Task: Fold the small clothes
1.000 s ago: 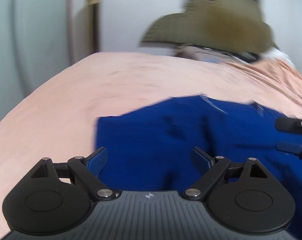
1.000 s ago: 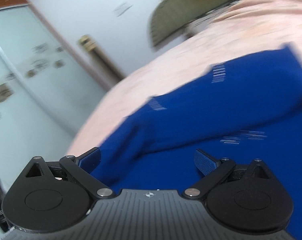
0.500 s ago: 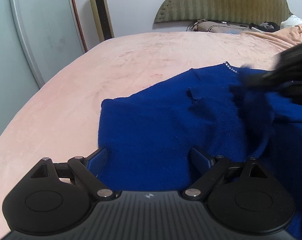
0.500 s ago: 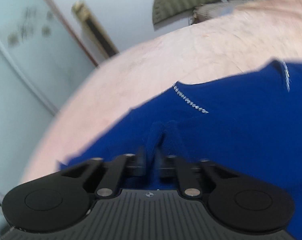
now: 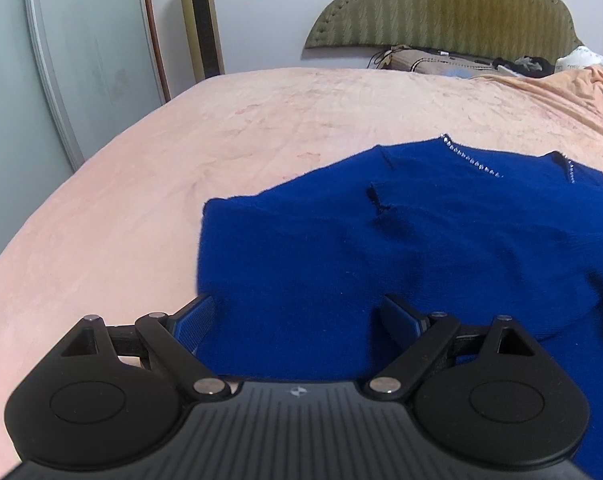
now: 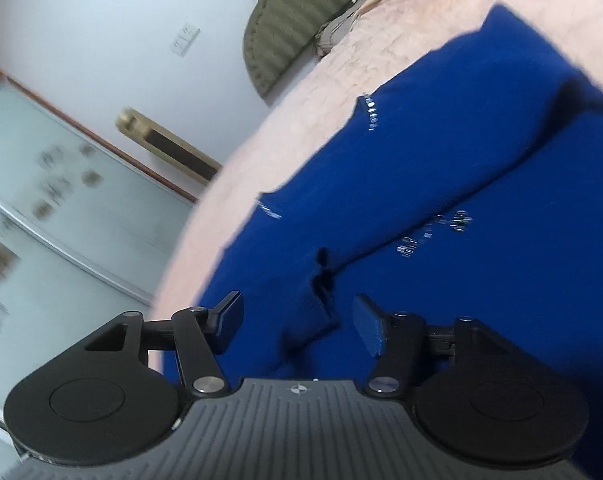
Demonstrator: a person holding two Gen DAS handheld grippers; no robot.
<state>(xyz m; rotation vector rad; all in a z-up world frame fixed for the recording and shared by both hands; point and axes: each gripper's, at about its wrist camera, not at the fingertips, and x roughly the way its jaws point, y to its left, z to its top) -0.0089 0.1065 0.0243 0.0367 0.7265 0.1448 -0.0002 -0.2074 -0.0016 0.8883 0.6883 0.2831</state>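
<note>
Taking the blue sweater (image 5: 401, 248) as the landmark, the far left of the left wrist view holds a frosted wardrobe door (image 5: 81, 80) with flower stickers, well apart from the sweater; next to the right stands a gold tower fan (image 5: 201, 28) against the white wall; beyond the sweater's far edge, past open bedding, an olive padded headboard (image 5: 441, 4) hangs on the wall, with a cushion and dark clutter at its foot.

The sweater lies spread on the pink bedspread (image 5: 141, 184), its left cuff squared off on the bedding, a row of small shiny studs along its neckline on the far side, a short dark slit or crease near its middle; to its right an orange blanket (image 5: 573, 92) is rumpled.

The left gripper (image 5: 297, 318) hovers at the sweater's near left edge, jaws spread wide, both pads clear of the knit and nothing caught between them.

In the tilted, blurred right wrist view the right gripper (image 6: 297, 328) is over the sweater (image 6: 441, 184) near the same slit; its jaws have just been opening and stand partly apart; a raised fold of blue cloth sits between the pads, which do not press on it.
</note>
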